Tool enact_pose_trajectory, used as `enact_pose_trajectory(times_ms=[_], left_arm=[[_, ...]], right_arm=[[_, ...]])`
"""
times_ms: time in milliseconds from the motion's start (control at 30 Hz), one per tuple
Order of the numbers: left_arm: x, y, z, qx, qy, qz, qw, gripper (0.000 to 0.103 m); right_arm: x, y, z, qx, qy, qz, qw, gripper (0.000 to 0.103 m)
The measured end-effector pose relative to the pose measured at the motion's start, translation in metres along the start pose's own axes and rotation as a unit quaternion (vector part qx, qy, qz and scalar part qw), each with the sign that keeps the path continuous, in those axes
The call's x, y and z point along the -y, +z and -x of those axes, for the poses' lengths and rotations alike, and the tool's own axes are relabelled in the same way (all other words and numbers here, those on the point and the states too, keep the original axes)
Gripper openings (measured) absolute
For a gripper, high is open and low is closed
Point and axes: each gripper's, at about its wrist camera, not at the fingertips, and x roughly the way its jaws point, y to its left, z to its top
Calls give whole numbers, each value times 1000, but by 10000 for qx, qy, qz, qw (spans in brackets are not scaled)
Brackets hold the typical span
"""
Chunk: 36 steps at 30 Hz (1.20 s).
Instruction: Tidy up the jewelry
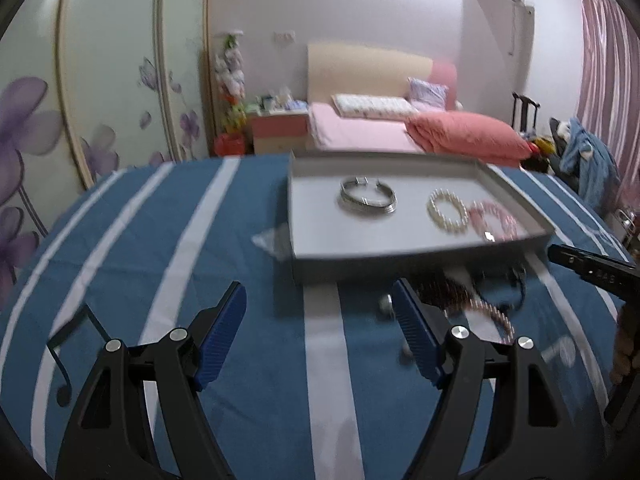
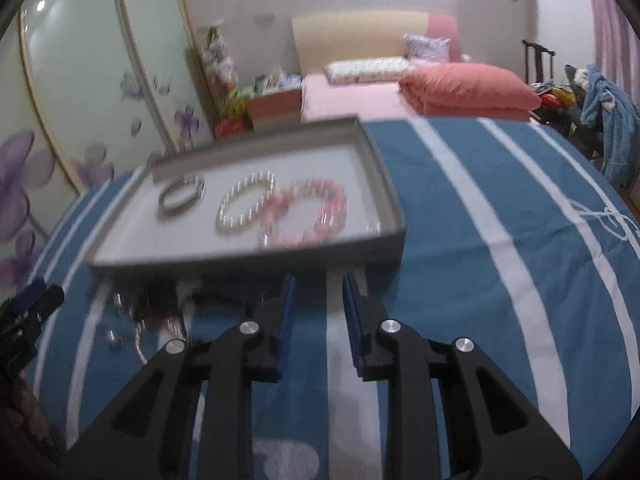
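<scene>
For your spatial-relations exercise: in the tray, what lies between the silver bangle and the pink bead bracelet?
The pearl bracelet lies between the silver bangle and the pink bead bracelet, touching the pink one. Both wrist views show it.

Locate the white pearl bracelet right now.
In both views the white pearl bracelet lies inside the grey tray, between the silver bangle and the pink bead bracelet.
</scene>
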Motion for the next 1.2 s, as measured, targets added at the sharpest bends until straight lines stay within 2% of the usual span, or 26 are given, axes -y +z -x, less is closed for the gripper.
enact_pose_trajectory(times_ms=[167,400,567,667,867,1200], left_arm=[[1,-10,-2,-186,-120,21,9998,75],[12,-16,-3,-272,-181,-158,9993,75],[18,-17,-7,-335,-231,-230,9989,75],[21,-18,-7,-350,-261,-262,9987,75],[24,-19,-8,-377,-323,-330,9982,75],[35,-22,-11,-502,-455,-506,9964,75]], right_arm=[[-8,-10,-4,-160,98,146,9997,25],[-17,3,-19,-248,84,43,9996,25],[-32,8,-31,-364,60,190,9991,25],[-40,6,-39,-447,-122,405,9981,23],[-25,2,-32,-475,-304,393,9976,22],[-10,-14,-15,-485,-182,473,9975,27]])
